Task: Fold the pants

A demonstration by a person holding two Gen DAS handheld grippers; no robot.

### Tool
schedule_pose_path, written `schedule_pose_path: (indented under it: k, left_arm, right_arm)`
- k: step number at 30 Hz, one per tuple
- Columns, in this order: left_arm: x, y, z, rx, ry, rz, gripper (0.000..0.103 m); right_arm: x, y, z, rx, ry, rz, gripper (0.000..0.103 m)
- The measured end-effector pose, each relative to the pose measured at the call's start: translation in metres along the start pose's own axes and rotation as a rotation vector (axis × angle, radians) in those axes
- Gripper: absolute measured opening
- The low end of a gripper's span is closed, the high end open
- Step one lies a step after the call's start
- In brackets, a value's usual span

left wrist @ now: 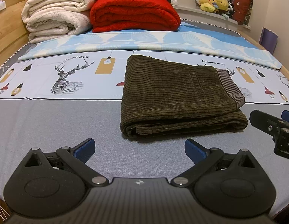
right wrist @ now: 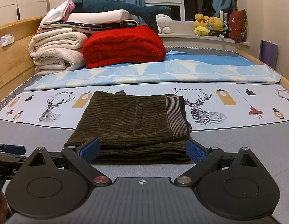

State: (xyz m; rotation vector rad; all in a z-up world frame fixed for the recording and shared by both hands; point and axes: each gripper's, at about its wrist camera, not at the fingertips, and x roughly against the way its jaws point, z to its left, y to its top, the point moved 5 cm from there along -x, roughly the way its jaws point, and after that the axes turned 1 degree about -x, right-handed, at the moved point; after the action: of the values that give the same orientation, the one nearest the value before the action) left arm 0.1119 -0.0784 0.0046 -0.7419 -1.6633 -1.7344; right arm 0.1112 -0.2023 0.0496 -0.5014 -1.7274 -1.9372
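Observation:
Dark olive corduroy pants lie folded in a compact stack on the bed, striped waistband on the right. My left gripper is open and empty, a short way in front of the stack's near left corner. My right gripper is open and empty, its blue pads level with the near edge of the pants, apart from the cloth. The right gripper also shows at the right edge of the left wrist view; part of the left gripper shows at the left edge of the right wrist view.
A grey sheet with a deer-print band covers the bed. A folded light blue cover lies behind the pants. Red blanket and cream blankets are stacked at the back left. Wooden headboard at left, plush toys on the windowsill.

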Motion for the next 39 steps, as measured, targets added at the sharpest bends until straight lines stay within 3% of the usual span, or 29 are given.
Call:
schedule_pose_path:
  k: [39]
  left_arm:
    - [0.0007,0.0005,-0.0045,-0.024,0.0,-0.006,0.102]
  right_arm:
    - [0.0007,-0.0005,0.0014,0.015,0.001,-0.002,0.098]
